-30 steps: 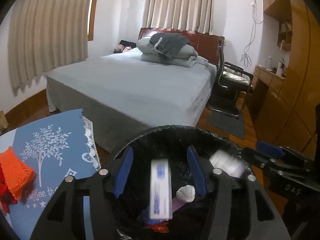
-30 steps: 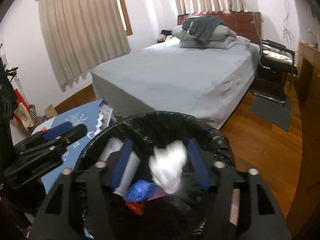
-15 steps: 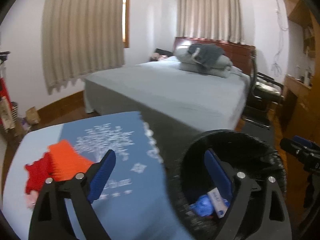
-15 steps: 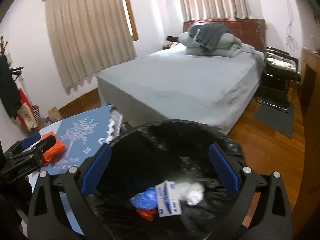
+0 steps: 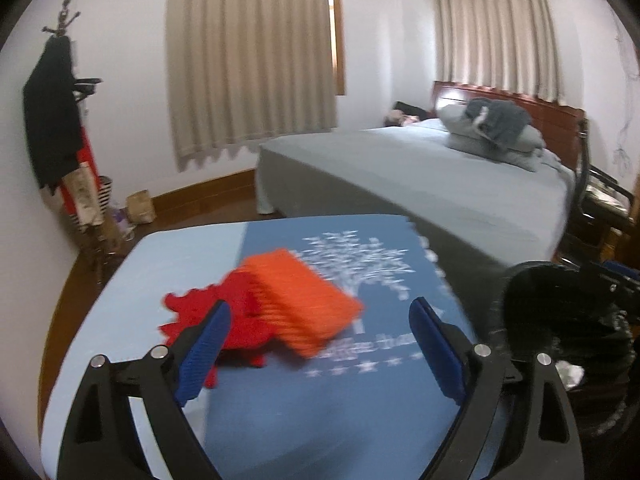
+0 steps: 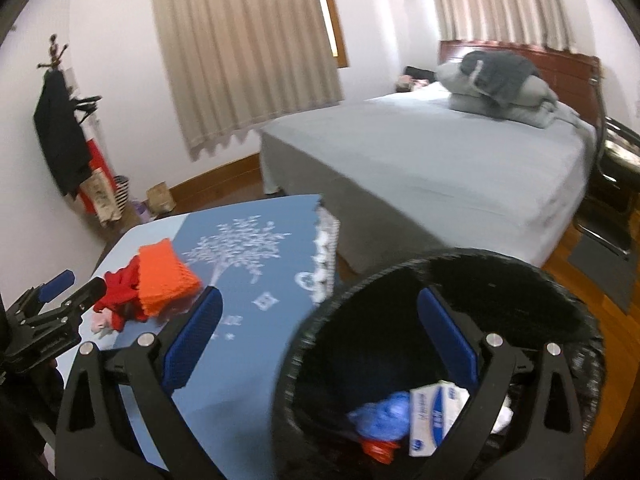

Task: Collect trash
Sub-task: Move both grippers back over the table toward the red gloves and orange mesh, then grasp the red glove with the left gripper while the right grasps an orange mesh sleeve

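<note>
- Left gripper point(image 5: 320, 344), jaws spread wide and empty, hangs over the worktop point(image 5: 168, 256), just short of an orange cloth point(image 5: 300, 300).
- Right gripper point(image 6: 320, 336), jaws also spread and empty, spans the bin point(image 6: 500, 276) rim beside the worktop.
- Trash point(image 6: 428, 420) lies inside the bin.

Left gripper point(image 5: 320, 344) at bottom of frame, jaws spread wide, nothing between the blue pads point(image 5: 204, 350). Beyond them, frame centre: an orange knitted piece point(image 5: 300, 300) lying on a red one point(image 5: 208, 312) — both blurred — on the blue tablecloth point(image 5: 280, 408) with a white tree print. Black-lined trash bin point(image 5: 560, 320) at lower right, beside the table edge. Grey bed point(image 5: 440, 184) at right — folded bedding by the headboard.
</note>
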